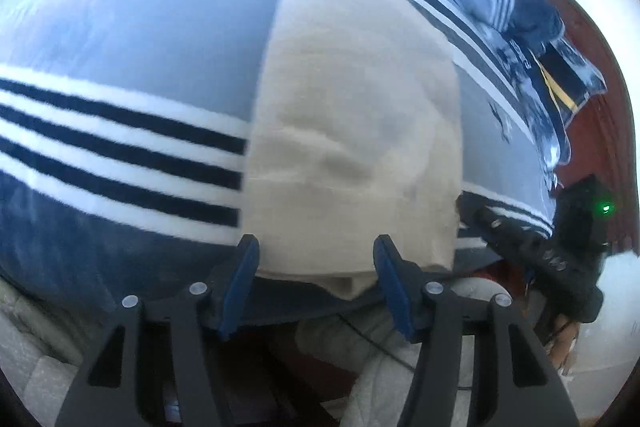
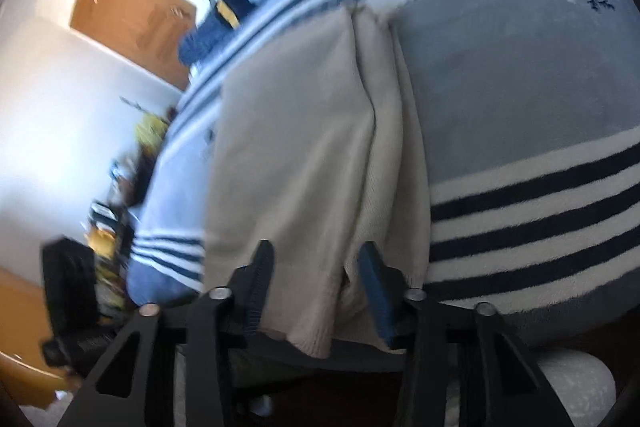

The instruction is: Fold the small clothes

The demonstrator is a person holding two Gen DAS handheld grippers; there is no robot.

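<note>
Cloth (image 1: pixel 352 131), beige knit, folded into a long strip, lies on a bed over a blanket (image 1: pixel 120 67) of grey-blue with white and navy stripes and a small deer motif. Strip runs from the near edge of the bed toward the far side; its near end droops a little over the edge. In the right wrist view the cloth (image 2: pixel 304 155) shows a lengthwise fold line and a narrower layer along its right side. Left gripper (image 1: pixel 316 287): jaws apart, blue pads either side of the cloth's near end, nothing clamped between them. Right gripper (image 2: pixel 316 291): jaws apart, more narrowly, at the same near hem, one pad close beside the right-hand layer, no grip seen. Pillows (image 1: pixel 520 11) in matching blue print sit at the far right of the bed in the left view. Door (image 2: pixel 132 27), brown, stands in a white wall at the far left of the right view. Both views are blurred.
</note>
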